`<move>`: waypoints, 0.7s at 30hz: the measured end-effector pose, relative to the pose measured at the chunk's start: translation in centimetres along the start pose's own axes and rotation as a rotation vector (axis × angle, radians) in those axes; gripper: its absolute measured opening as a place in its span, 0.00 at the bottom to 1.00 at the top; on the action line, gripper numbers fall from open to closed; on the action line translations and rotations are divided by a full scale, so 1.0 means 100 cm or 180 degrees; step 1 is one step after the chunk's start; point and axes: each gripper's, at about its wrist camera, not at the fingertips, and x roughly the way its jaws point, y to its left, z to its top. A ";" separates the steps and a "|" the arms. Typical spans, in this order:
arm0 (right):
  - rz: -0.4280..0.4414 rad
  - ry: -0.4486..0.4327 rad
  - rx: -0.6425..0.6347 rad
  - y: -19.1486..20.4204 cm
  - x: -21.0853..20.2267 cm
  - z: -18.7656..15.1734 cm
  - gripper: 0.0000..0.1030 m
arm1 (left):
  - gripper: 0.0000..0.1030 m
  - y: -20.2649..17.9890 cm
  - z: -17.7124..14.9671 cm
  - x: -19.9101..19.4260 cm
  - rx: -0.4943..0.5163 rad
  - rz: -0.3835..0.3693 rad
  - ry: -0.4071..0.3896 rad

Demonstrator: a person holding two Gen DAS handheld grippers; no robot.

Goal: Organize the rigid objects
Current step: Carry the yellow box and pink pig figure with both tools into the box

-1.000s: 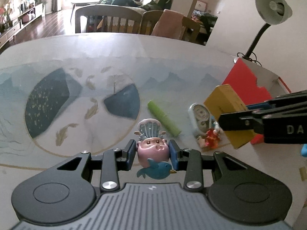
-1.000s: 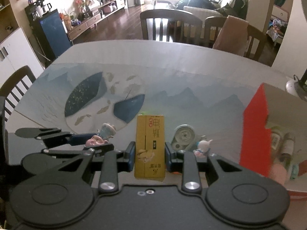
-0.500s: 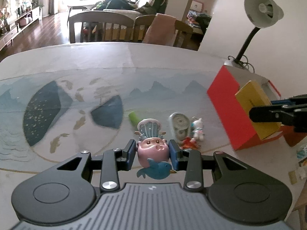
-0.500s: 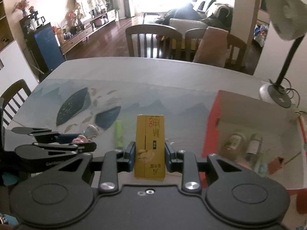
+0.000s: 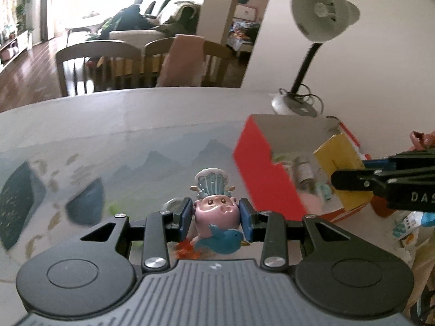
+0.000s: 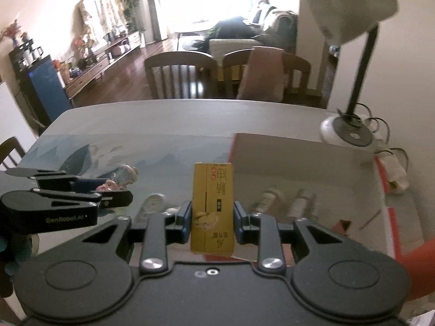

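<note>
My left gripper [image 5: 216,215] is shut on a pink pig figurine [image 5: 216,212] with a shell crest and a blue bird, held above the table left of the red box [image 5: 262,168]. My right gripper [image 6: 212,218] is shut on a yellow carton [image 6: 212,206], held upright above the near left edge of the open red box [image 6: 304,168]. That carton also shows in the left wrist view [image 5: 343,168], over the box. Small bottles [image 6: 299,203] lie inside the box. The left gripper also shows in the right wrist view [image 6: 108,194] at the left.
A grey desk lamp [image 5: 320,19] stands behind the box, its base and cord [image 6: 350,133] on the table. A round white tape dispenser [image 6: 152,203] and a green stick [image 5: 114,207] lie on the painted mat [image 5: 81,168]. Chairs [image 6: 179,76] stand at the far edge.
Both grippers moved right toward the red box with their objects. The yellow carton now hangs over the box opening; the pig figurine is closer to the box's left wall.
</note>
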 end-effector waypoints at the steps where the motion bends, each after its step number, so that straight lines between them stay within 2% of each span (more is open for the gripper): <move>1: -0.0016 -0.0005 0.0023 -0.008 0.000 0.000 0.28 | 0.35 -0.008 0.004 0.003 0.0032 -0.0008 -0.0004; 13: -0.0259 0.0031 0.0233 -0.091 0.009 -0.006 0.28 | 0.35 -0.089 0.039 0.057 0.0373 -0.0157 0.0103; 21: -0.0487 0.0130 0.0358 -0.136 0.026 -0.013 0.28 | 0.35 -0.123 0.054 0.102 0.0548 -0.0173 0.0248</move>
